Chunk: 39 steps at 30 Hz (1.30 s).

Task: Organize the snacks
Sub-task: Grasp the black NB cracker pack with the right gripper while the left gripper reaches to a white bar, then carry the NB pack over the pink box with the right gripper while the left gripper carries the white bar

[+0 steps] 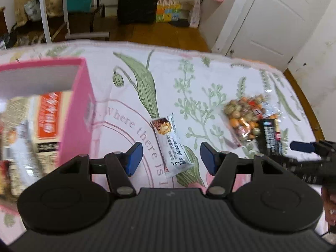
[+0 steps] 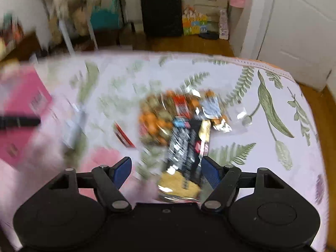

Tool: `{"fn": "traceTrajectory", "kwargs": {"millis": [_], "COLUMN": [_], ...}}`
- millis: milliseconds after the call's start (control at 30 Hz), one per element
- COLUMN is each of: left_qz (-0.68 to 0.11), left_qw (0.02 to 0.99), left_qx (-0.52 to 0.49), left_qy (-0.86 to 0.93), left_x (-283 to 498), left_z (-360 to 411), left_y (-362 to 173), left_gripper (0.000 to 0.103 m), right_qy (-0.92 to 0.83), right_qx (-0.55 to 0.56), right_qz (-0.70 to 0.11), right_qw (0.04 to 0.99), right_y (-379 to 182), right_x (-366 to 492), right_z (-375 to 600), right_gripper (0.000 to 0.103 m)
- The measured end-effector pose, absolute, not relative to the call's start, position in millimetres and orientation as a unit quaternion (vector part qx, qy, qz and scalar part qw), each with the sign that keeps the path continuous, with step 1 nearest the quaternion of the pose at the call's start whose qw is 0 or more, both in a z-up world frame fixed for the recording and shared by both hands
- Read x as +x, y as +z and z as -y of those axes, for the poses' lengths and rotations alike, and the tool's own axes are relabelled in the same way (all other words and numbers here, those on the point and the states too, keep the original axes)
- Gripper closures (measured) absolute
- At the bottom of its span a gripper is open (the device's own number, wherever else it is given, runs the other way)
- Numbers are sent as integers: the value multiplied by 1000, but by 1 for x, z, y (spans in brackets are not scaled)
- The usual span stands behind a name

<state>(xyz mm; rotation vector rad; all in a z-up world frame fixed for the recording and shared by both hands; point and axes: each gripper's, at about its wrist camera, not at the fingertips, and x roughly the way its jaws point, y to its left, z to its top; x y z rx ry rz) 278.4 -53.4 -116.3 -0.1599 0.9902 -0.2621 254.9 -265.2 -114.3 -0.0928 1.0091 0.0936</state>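
A white snack bar wrapper [image 1: 171,145] lies on the floral tablecloth, between and just beyond the open fingers of my left gripper [image 1: 171,157]. A pink box [image 1: 77,109] holding several snack packs stands at the left. A clear bag of small round snacks [image 1: 245,115] and a black packet [image 1: 269,134] lie at the right. My right gripper [image 2: 166,168] is open above the black packet [image 2: 184,147], with the clear bag [image 2: 166,113] beyond it; this view is blurred. The right gripper also shows in the left wrist view [image 1: 310,149].
The table's far edge [image 1: 147,46] drops to a wooden floor. A black cabinet [image 1: 138,0], a white door [image 1: 279,21] and cluttered shelves stand behind. The pink box shows at the left in the right wrist view [image 2: 19,113].
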Motion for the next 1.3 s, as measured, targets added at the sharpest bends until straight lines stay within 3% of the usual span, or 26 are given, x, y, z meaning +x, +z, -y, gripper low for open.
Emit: {"fn": "traceTrajectory", "kwargs": {"millis": [200,467,533,600,700,1300], "left_qz": [-484,-484,-475,-469,-468,-487], "left_qw": [865,863,868,872,871,859], "left_qx": [-78,-101,-92,-84,-78,-23], "left_qy": [-108,-103,-113,-114,-126,-159], "left_x": [303,310,309,308,308,279], "left_z": [60,67,71,73,76,85], "left_y": [-158,-184,-185,-186,-185,-161], "left_gripper": [43,44,46,60,71,75], "right_qy": [21,7,8,12,11,12], "right_qx": [-30,-24,-30,-29,-15,9], "right_qz": [-522,-505,-501,-496,-503,-524], "right_qw": [852,863,865,868,864,851], "right_y": [-150,-158,-158,-155,-153,-138], "right_x": [267,272,274,276,278,265], "right_z": [273,275,274,274,277,278], "right_gripper": [26,26,31,46,48,48]}}
